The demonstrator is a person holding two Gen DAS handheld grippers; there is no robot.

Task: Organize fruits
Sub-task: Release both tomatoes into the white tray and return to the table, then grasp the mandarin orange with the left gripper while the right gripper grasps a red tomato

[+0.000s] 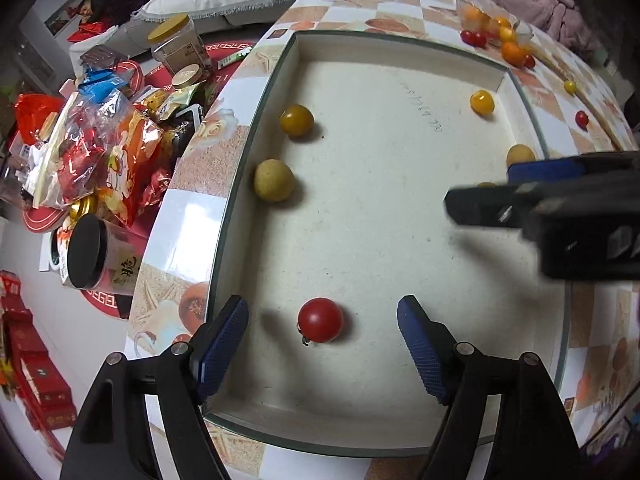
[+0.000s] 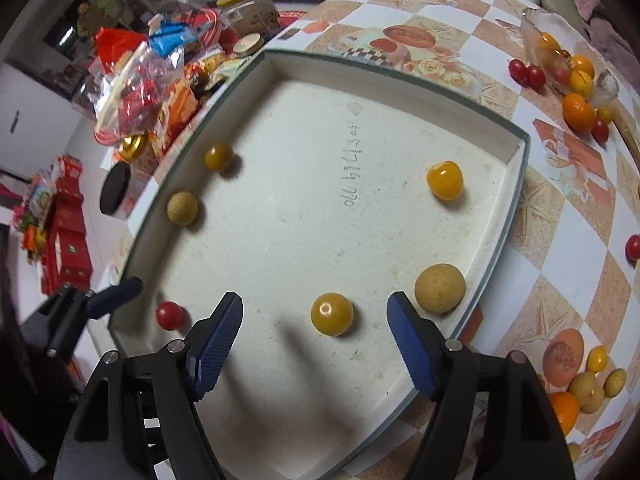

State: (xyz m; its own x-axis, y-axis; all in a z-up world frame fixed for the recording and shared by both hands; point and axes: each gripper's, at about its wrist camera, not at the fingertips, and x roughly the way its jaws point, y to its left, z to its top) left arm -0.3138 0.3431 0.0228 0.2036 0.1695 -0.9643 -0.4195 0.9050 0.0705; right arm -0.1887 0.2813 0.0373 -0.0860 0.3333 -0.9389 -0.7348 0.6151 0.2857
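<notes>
Your white tray [image 1: 400, 240] fills mid-frame on the checkered tablecloth [image 2: 560, 240]. Your left gripper [image 1: 322, 340] is spread wide at lower centre, red tomato [image 1: 321, 320] between the fingers, untouched. Your right gripper [image 2: 314, 336] is spread wide too, yellow tomato [image 2: 332, 314] between its fingers, tan fruit [image 2: 439, 288] just right. Loose fruit pile [image 2: 576, 92] upper right, off the tray
</notes>
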